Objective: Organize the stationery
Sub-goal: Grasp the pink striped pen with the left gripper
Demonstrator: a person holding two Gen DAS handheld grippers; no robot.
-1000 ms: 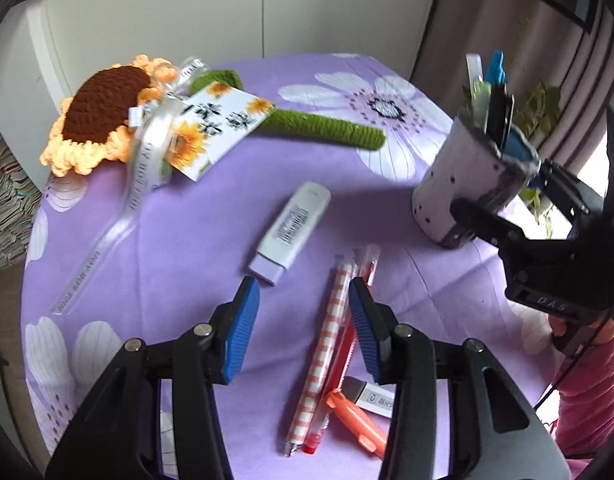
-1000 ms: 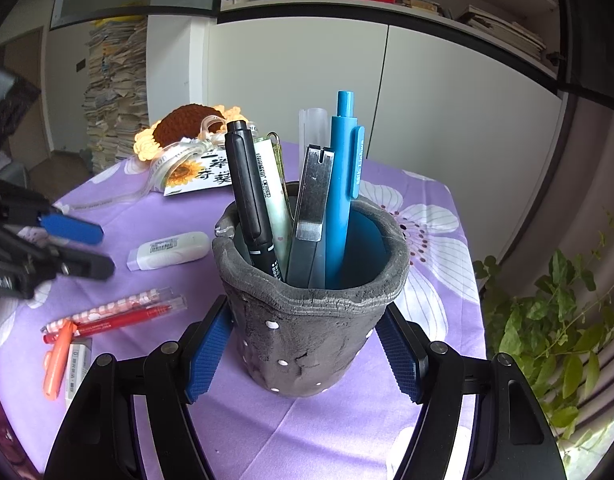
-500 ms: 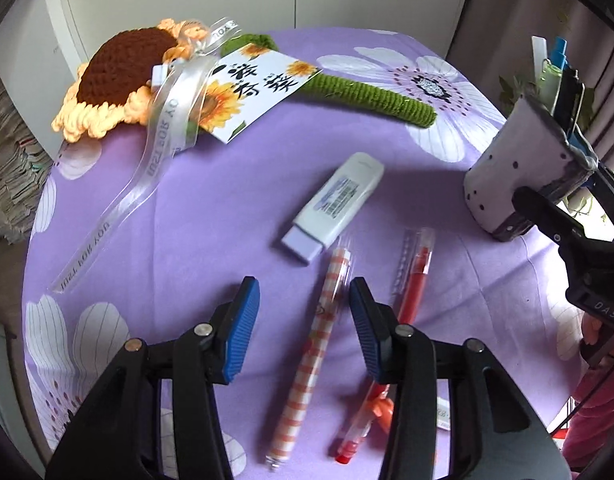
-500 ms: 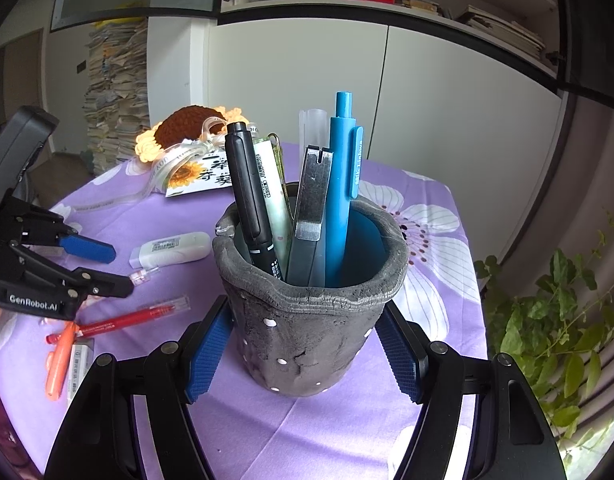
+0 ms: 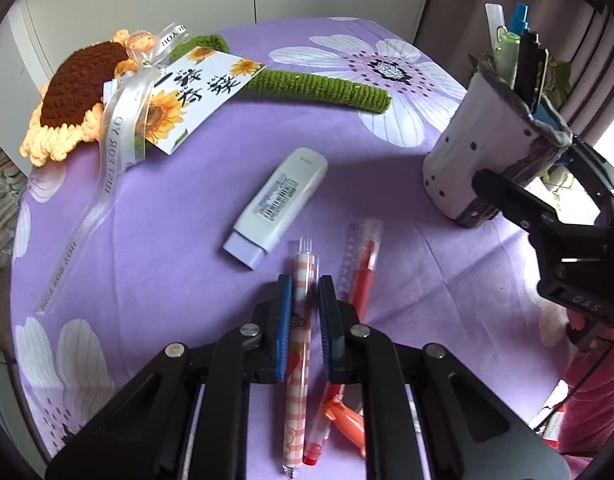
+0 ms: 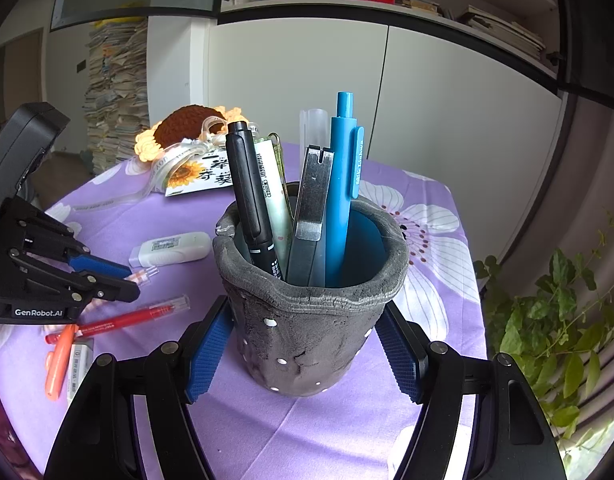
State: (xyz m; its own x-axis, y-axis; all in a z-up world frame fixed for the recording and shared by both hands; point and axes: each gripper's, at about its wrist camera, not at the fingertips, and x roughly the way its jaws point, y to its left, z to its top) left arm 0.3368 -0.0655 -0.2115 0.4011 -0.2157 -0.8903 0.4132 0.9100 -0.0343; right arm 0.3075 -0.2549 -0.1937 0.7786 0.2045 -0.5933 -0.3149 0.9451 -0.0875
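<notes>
A pink checked pen (image 5: 297, 400) lies on the purple flowered tablecloth (image 5: 167, 240), and my left gripper (image 5: 304, 280) is shut on its upper half. Beside it lie a red pen (image 5: 363, 276), an orange highlighter (image 5: 347, 420) and a white correction tape (image 5: 281, 204). My right gripper (image 6: 307, 306) is shut on the grey pen holder (image 6: 307, 344), one blue pad pressed against each side. Several pens stand in the holder, among them a blue pen (image 6: 341, 184) and a black pen (image 6: 249, 196). In the right wrist view the left gripper (image 6: 123, 280) sits low at the left.
A crocheted sunflower (image 5: 79, 84) with a green stem, a ribbon and a printed card (image 5: 195, 92) fills the far left of the table. A small eraser (image 6: 77, 364) lies by the highlighter. A leafy plant (image 6: 567, 320) stands off the table's right edge.
My left gripper came down over the pink checked pen and its jaws went from wide apart to shut on it. The right gripper and the pen holder stayed still.
</notes>
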